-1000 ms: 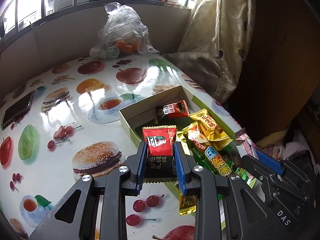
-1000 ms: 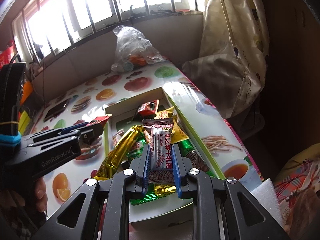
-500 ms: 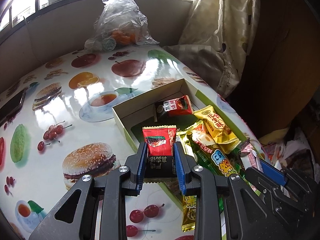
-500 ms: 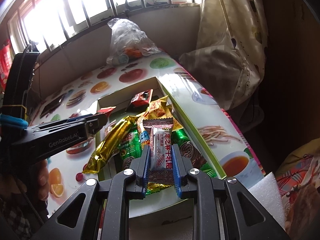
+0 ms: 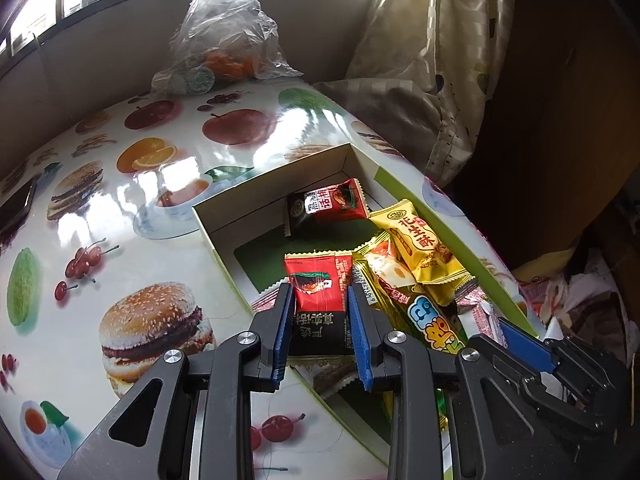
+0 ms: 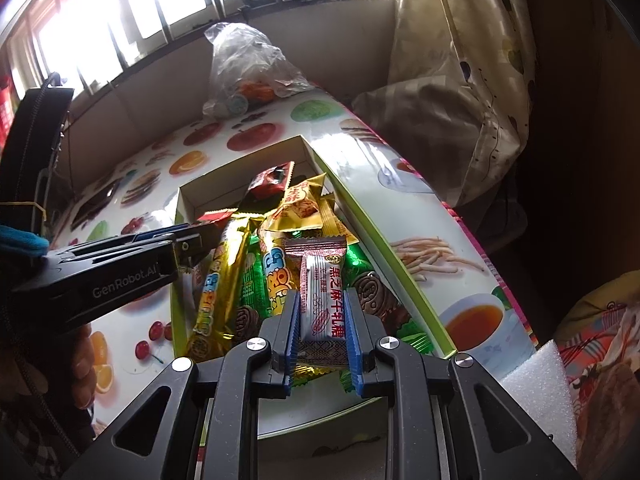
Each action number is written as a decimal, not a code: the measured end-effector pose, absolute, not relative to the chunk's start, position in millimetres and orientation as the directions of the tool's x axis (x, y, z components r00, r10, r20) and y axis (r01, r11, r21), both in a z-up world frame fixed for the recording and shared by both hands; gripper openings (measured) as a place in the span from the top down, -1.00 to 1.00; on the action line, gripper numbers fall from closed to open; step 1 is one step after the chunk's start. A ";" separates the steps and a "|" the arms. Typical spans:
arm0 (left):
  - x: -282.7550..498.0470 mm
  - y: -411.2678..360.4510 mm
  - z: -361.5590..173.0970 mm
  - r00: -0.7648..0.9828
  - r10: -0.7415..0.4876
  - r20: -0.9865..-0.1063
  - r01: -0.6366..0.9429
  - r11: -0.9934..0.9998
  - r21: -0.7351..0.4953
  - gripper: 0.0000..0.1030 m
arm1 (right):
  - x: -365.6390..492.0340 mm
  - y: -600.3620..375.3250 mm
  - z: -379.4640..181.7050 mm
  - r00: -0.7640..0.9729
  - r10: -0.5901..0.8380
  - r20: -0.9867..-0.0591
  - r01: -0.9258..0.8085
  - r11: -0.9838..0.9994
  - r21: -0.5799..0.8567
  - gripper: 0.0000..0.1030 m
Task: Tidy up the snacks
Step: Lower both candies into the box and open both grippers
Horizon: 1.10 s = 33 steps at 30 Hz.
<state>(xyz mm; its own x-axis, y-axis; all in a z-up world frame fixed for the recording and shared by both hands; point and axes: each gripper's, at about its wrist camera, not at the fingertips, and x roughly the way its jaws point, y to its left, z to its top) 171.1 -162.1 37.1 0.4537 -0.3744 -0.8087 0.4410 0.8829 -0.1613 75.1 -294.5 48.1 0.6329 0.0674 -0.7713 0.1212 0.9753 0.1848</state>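
Observation:
My left gripper (image 5: pixel 320 304) is shut on a red-and-black snack packet (image 5: pixel 319 288) and holds it over the near left part of an open cardboard box (image 5: pixel 276 172). Inside the box lie another red-and-black packet (image 5: pixel 326 208), a yellow peanut-crisp packet (image 5: pixel 420 244) and several long gold and green wrappers. My right gripper (image 6: pixel 322 312) is shut on a white nougat bar (image 6: pixel 322 300) with red print, above the near end of the same box (image 6: pixel 368 224). The left gripper (image 6: pixel 192 240) shows from the side in the right wrist view, over the box's left wall.
A clear plastic bag (image 5: pixel 224 44) with oranges sits at the table's far edge under the window. A dark phone (image 5: pixel 16 208) lies far left. Curtain and bedding (image 5: pixel 432 92) hang past the table's right edge. White foam (image 6: pixel 536 392) sits near right. The tablecloth (image 5: pixel 132 184) bears fruit and burger prints.
Both grippers have sunk a little toward the box, which now looks larger and nearer. Each keeps its packet in the same grip.

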 end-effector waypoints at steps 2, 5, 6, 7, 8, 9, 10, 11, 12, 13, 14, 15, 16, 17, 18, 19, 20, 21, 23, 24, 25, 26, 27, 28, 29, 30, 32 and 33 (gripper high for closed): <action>172.2 -163.7 35.9 0.451 -0.371 -0.812 0.437 0.885 -0.162 0.45 | 75.6 -294.9 47.7 0.634 0.068 -0.770 0.120 0.975 0.185 0.61; 171.7 -165.4 34.1 0.449 -0.369 -0.814 0.434 0.886 -0.162 0.45 | 76.9 -295.8 46.6 0.636 0.051 -0.770 0.127 0.977 0.169 0.61; 171.3 -166.1 33.5 0.450 -0.366 -0.814 0.432 0.888 -0.160 0.45 | 77.5 -296.3 46.1 0.635 0.044 -0.771 0.131 0.978 0.164 0.61; 171.0 -166.8 33.1 0.451 -0.363 -0.815 0.430 0.889 -0.158 0.45 | 77.9 -297.6 44.7 0.634 0.043 -0.772 0.135 0.977 0.165 0.61; 171.3 -167.0 32.7 0.452 -0.364 -0.815 0.428 0.890 -0.160 0.45 | 78.2 -298.5 43.6 0.633 0.045 -0.773 0.137 0.976 0.168 0.61; 171.4 -167.2 32.2 0.452 -0.363 -0.815 0.427 0.890 -0.160 0.45 | 78.1 -298.8 42.7 0.631 0.041 -0.774 0.139 0.976 0.165 0.61; 171.5 -167.0 31.7 0.452 -0.362 -0.815 0.426 0.891 -0.160 0.45 | 78.0 -299.3 42.4 0.630 0.037 -0.775 0.141 0.977 0.162 0.61; 171.7 -166.7 31.3 0.451 -0.364 -0.815 0.426 0.890 -0.162 0.45 | 77.7 -299.6 41.5 0.630 0.035 -0.776 0.143 0.977 0.160 0.61; 172.2 -166.4 30.8 0.450 -0.364 -0.815 0.426 0.890 -0.163 0.45 | 77.0 -300.1 41.2 0.630 0.038 -0.776 0.142 0.976 0.163 0.61; 172.7 -166.2 30.1 0.449 -0.359 -0.818 0.423 0.892 -0.159 0.45 | 76.6 -300.6 40.6 0.630 0.040 -0.776 0.142 0.976 0.165 0.61; 172.6 -166.1 29.9 0.448 -0.355 -0.821 0.420 0.894 -0.157 0.45 | 76.4 -300.6 40.3 0.630 0.039 -0.776 0.142 0.976 0.165 0.61; 172.6 -165.9 29.5 0.448 -0.356 -0.821 0.421 0.893 -0.157 0.44 | 76.3 -300.6 40.4 0.631 0.038 -0.775 0.143 0.976 0.164 0.61; 172.4 -166.0 29.4 0.448 -0.354 -0.821 0.424 0.893 -0.154 0.44 | 76.4 -300.6 40.5 0.631 0.039 -0.775 0.143 0.976 0.165 0.61; 171.6 -166.5 29.7 0.450 -0.352 -0.821 0.425 0.893 -0.149 0.43 | 76.5 -300.5 40.4 0.630 0.040 -0.776 0.143 0.976 0.166 0.61; 170.9 -166.9 29.9 0.452 -0.351 -0.820 0.428 0.892 -0.146 0.40 | 76.2 -300.6 40.0 0.630 0.041 -0.775 0.144 0.975 0.168 0.59; 170.1 -167.3 30.1 0.454 -0.347 -0.821 0.430 0.892 -0.139 0.39 | 75.6 -300.9 40.4 0.631 0.041 -0.775 0.143 0.975 0.168 0.58; 169.5 -167.4 30.4 0.455 -0.344 -0.821 0.431 0.892 -0.135 0.37 | 75.3 -300.8 40.2 0.631 0.040 -0.775 0.144 0.975 0.167 0.57; 168.9 -167.2 30.9 0.457 -0.344 -0.821 0.430 0.893 -0.135 0.31 | 75.1 -301.1 40.4 0.631 0.040 -0.775 0.144 0.975 0.167 0.53; 167.7 -165.6 32.4 0.457 -0.350 -0.818 0.427 0.893 -0.144 0.26 | 74.3 -301.3 40.6 0.633 0.037 -0.773 0.148 0.975 0.168 0.47; 167.1 -164.9 33.3 0.456 -0.355 -0.816 0.427 0.892 -0.150 0.22 | 73.5 -302.1 41.4 0.634 0.036 -0.772 0.150 0.974 0.169 0.46; 166.0 -164.7 34.3 0.455 -0.357 -0.815 0.429 0.891 -0.151 0.20 | 72.4 -302.7 42.2 0.638 0.036 -0.769 0.152 0.973 0.172 0.45; 164.1 -164.9 35.3 0.458 -0.353 -0.816 0.431 0.891 -0.143 0.20 | 71.6 -302.9 42.8 0.640 0.035 -0.768 0.152 0.973 0.171 0.43; 162.4 -165.3 36.1 0.461 -0.348 -0.816 0.433 0.891 -0.135 0.20 | 70.6 -303.0 43.8 0.642 0.034 -0.766 0.152 0.973 0.171 0.41; 160.5 -165.6 37.1 0.464 -0.344 -0.816 0.435 0.891 -0.128 0.19 | 69.2 -302.6 45.3 0.645 0.036 -0.764 0.151 0.973 0.173 0.40; 158.1 -165.4 38.8 0.467 -0.345 -0.814 0.438 0.890 -0.125 0.19 | 68.1 -302.2 46.7 0.648 0.038 -0.761 0.149 0.973 0.176 0.38; 156.2 -165.3 40.3 0.468 -0.349 -0.812 0.441 0.888 -0.127 0.19 | 66.8 -301.7 48.6 0.653 0.040 -0.757 0.146 0.973 0.177 0.36; 151.7 -165.0 44.1 0.477 -0.348 -0.808 0.443 0.888 -0.121 0.18 | 63.7 -300.4 52.7 0.662 0.034 -0.749 0.145 0.974 0.172 0.31; 149.3 -164.4 46.3 0.481 -0.349 -0.805 0.446 0.887 -0.119 0.18 | 61.9 -300.4 54.4 0.665 0.031 -0.746 0.146 0.975 0.170 0.29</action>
<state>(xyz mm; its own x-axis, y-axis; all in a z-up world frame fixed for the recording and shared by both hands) 149.3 -164.4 46.3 0.4806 -0.3490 -0.8045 0.4455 0.8874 -0.1188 61.9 -300.4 54.4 0.6648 0.0310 -0.7463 0.1457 0.9746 0.1702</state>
